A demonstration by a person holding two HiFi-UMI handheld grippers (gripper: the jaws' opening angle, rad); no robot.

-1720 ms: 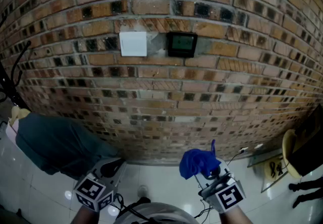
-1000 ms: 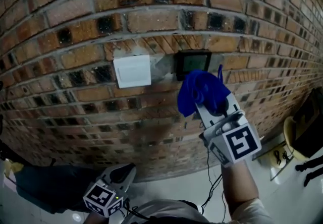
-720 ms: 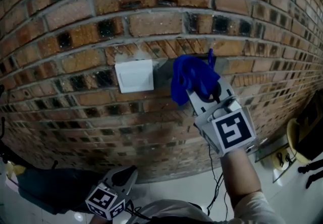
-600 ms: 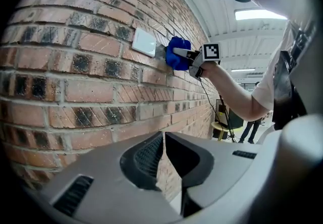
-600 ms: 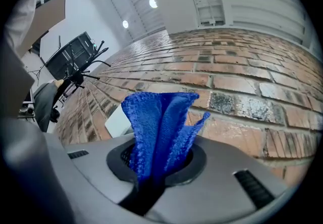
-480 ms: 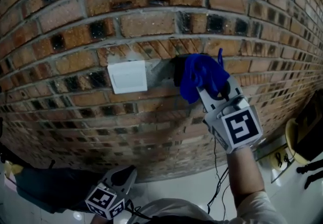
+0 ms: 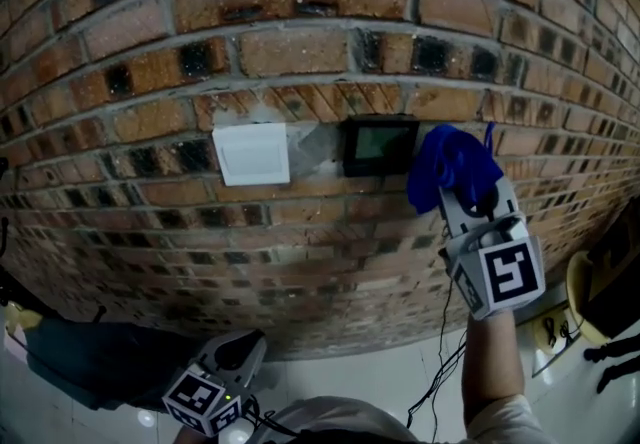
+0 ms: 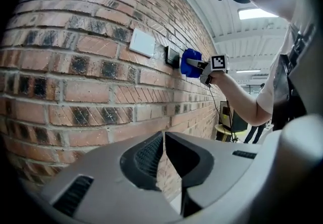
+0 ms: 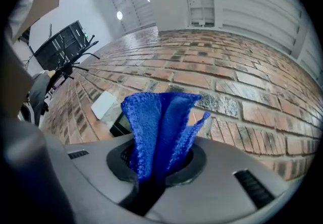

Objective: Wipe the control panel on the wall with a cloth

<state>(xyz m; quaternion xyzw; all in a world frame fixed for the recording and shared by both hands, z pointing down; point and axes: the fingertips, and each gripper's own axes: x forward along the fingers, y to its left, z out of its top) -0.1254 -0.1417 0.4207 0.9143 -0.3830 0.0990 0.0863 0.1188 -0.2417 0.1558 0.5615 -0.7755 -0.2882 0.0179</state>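
A small black control panel (image 7: 379, 145) with a dark greenish screen is set in the brick wall (image 7: 300, 42); it also shows as the panel (image 8: 172, 56) and the panel (image 9: 120, 125). My right gripper (image 7: 470, 194) is shut on a bunched blue cloth (image 7: 452, 165), held just right of the panel against the bricks. The cloth (image 9: 157, 127) rises from between the jaws in the right gripper view. My left gripper (image 7: 240, 357) hangs low near the floor, shut with nothing in it (image 8: 162, 156).
A white switch plate (image 7: 251, 153) sits left of the panel. A dark bundle (image 7: 100, 362) lies on the floor at lower left. A yellow object (image 7: 580, 282) and cables (image 7: 435, 372) are at lower right.
The right gripper rose from near the floor with the cloth, covered the panel, then slid right off it, so the panel's screen shows again. The left gripper stayed low.
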